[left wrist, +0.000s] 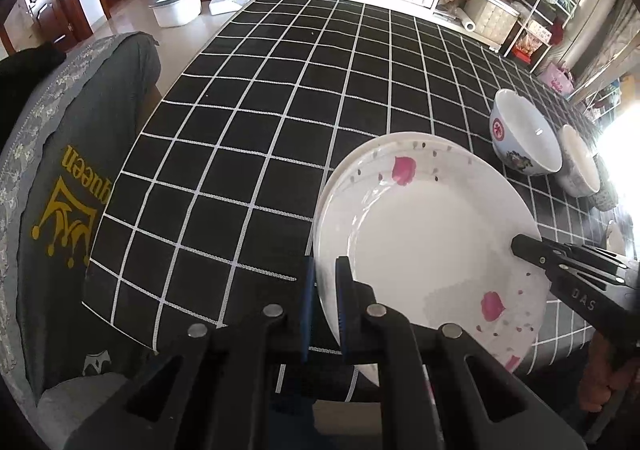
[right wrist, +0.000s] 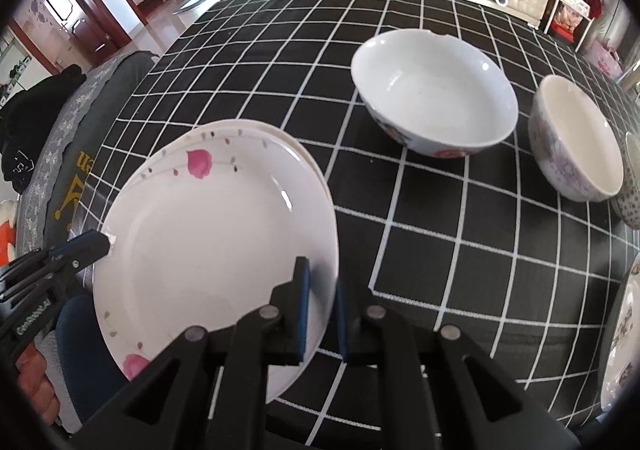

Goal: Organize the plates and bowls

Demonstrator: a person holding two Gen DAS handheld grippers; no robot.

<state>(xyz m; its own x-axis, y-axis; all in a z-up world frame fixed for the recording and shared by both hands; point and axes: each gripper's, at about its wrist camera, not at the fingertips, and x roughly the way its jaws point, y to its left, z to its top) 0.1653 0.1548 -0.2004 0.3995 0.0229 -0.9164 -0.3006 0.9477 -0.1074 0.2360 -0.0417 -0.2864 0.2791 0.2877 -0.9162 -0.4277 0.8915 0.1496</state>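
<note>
Two grippers (left wrist: 326,290) (right wrist: 322,302), perhaps two plates (right wrist: 216,234)

Readable lettering: one word on a cushion, three letters on a claw

A grey cushion (left wrist: 76,186) beside the checked surface (left wrist: 256,122) is showing the yellow word "queen", upside down, next to a printed crown. The right claw (left wrist: 520,244), seen from the left wrist view, is carrying the pale letters "DAS" on its black body; the label on the left claw (right wrist: 102,244) is staying too blurred to read.
</note>
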